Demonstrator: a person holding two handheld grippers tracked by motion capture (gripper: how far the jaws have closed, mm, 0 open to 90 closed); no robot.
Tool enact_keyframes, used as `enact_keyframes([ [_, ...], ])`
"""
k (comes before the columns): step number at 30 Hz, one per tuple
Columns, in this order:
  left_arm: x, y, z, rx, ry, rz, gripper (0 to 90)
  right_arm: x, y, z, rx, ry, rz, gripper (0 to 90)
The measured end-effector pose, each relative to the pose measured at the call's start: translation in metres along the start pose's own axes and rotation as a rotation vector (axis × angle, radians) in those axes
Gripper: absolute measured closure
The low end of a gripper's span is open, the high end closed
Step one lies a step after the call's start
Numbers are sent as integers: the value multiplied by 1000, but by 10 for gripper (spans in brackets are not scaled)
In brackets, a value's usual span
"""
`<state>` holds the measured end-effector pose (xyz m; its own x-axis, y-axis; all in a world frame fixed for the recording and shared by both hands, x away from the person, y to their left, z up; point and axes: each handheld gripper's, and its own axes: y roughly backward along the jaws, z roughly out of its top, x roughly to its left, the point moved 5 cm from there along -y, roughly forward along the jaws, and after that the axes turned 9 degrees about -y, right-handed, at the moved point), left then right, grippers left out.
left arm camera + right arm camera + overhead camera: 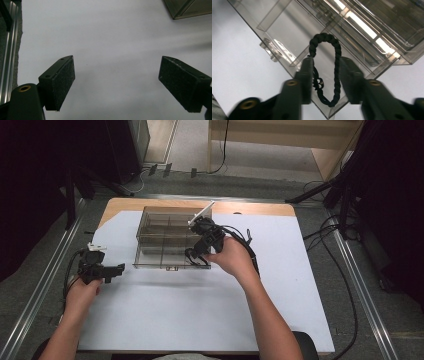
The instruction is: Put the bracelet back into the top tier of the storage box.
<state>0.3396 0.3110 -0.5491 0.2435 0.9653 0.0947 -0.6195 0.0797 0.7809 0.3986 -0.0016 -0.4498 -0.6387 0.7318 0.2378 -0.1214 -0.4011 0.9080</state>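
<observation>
The right gripper's (pixel 325 75) blurred fingers (pixel 305 75) straddle a black braided loop (pixel 329 65) over the clear box (pixel 274 32).

table (pixel 165 205): light wood top, covered by a white sheet (pixel 200 310) | floor (pixel 345 285): grey carpet, aluminium rails (pixel 45 280) along both sides of the table | beyond the table: pale wooden furniture (pixel 300 137) and black cables (pixel 325 230) | left and right edges: dark, black stands | light: even, from overhead
</observation>
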Motion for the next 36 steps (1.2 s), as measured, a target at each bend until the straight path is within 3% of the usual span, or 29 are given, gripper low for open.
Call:
enact_keyframes([
  [1, 0, 0, 0, 0, 0, 0, 148, 0, 0, 0, 0, 0, 0, 709],
  [3, 1, 1, -2, -1, 3, 3, 148, 2, 0, 2, -8, -1, 5, 820],
  [7, 4, 3, -5, 2, 11, 10, 148, 6, -4, 5, -7, 18, 10, 883],
  [15, 6, 6, -9, 4, 20, 18, 148, 16, -7, 11, -30, 45, 19, 900],
  [21, 8, 7, -10, 4, 25, 21, 148, 23, -15, 12, -9, 56, 28, 900],
  [36, 8, 8, -11, 5, 30, 20, 148, 15, -22, 10, 30, 34, 24, 900],
])
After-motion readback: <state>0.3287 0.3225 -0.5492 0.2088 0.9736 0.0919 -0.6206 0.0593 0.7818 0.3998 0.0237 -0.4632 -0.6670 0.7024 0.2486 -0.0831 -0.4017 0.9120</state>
